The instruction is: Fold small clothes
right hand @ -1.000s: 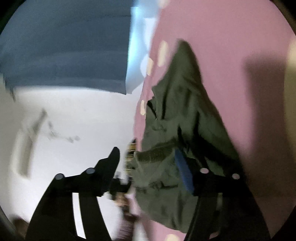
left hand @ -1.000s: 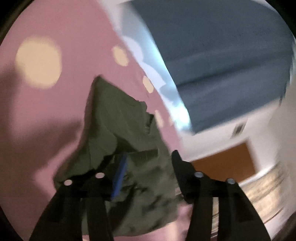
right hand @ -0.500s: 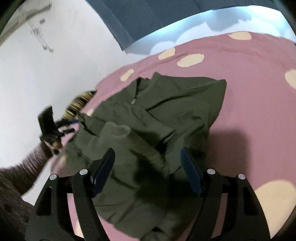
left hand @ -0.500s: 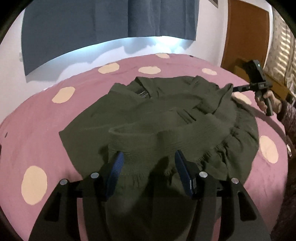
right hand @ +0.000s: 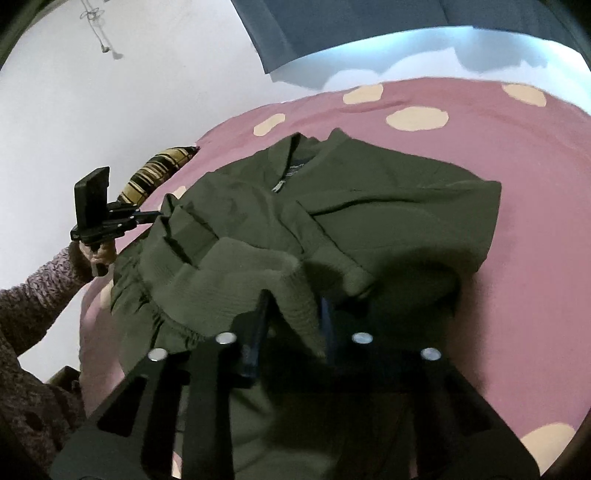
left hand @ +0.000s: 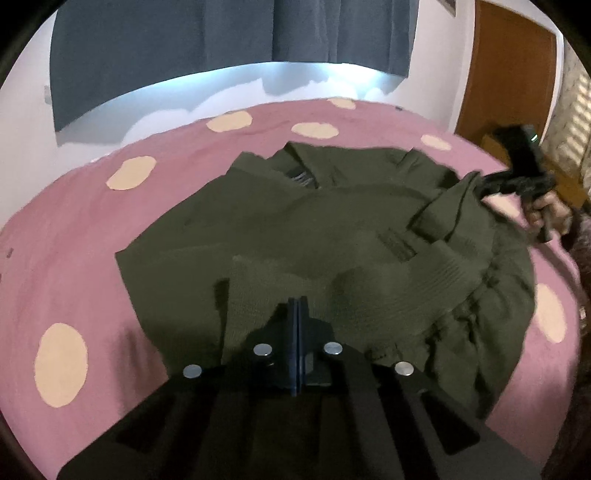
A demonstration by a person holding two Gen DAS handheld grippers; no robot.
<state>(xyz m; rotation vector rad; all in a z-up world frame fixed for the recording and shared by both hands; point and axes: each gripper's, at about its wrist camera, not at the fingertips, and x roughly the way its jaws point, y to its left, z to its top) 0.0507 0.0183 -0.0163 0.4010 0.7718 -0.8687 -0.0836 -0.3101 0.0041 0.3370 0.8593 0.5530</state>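
An olive green jacket (left hand: 314, 229) (right hand: 388, 206) lies partly folded on a pink bedspread (left hand: 74, 240) with cream dots. My left gripper (left hand: 297, 301) is shut above the ribbed hem. No cloth shows between its pads there, but the right wrist view has the left gripper (right hand: 157, 214) pinching a raised edge of the jacket. The right gripper (right hand: 293, 299) is closing its jaws, and a bunch of ribbed hem fills the gap between them. In the left wrist view the right gripper (left hand: 480, 182) meets a lifted fold at the jacket's right side.
A striped pillow (right hand: 155, 173) lies at the bed's far left edge. Behind the bed hang dark blue curtains (left hand: 221, 33), with a brown door (left hand: 509, 81) at the right. A hand (left hand: 546, 214) and a knit sleeve (right hand: 37, 288) hold the grippers.
Both views have rolled from sideways to upright. Both grippers were open half a second ago; the left is now shut and the right has narrowed onto the ribbed hem.
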